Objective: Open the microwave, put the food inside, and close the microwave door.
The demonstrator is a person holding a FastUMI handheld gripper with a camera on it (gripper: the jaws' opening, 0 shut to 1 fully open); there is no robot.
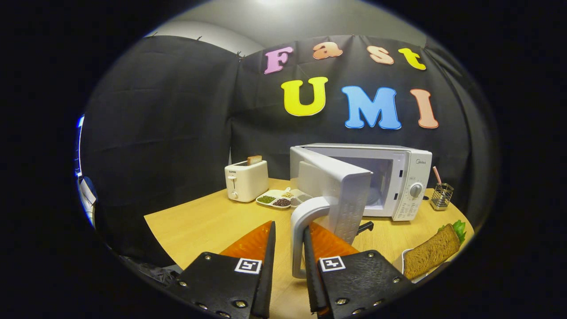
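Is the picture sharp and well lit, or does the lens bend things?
Gripper view: fisheye bends the table edge and the microwave; light comes from above, the wall stays dark; the toaster and sandwich look sharp; the open claw has the door handle between its fingers.

The single fisheye view rides on the gripper (pixel 289 248) and looks forward along its two fingers (pixel 265 266), which stand apart at the near edge of the picture. It sits low over the wooden worktop (pixel 208 221), tilted slightly down, facing the microwave (pixel 398 177). The microwave's open door (pixel 336 186) is very near, its handle (pixel 303 226) between the fingers. The toaster (pixel 246 179) stands left of the microwave, farther off; the sandwich (pixel 432 250) lies close, in front of the microwave's right end.
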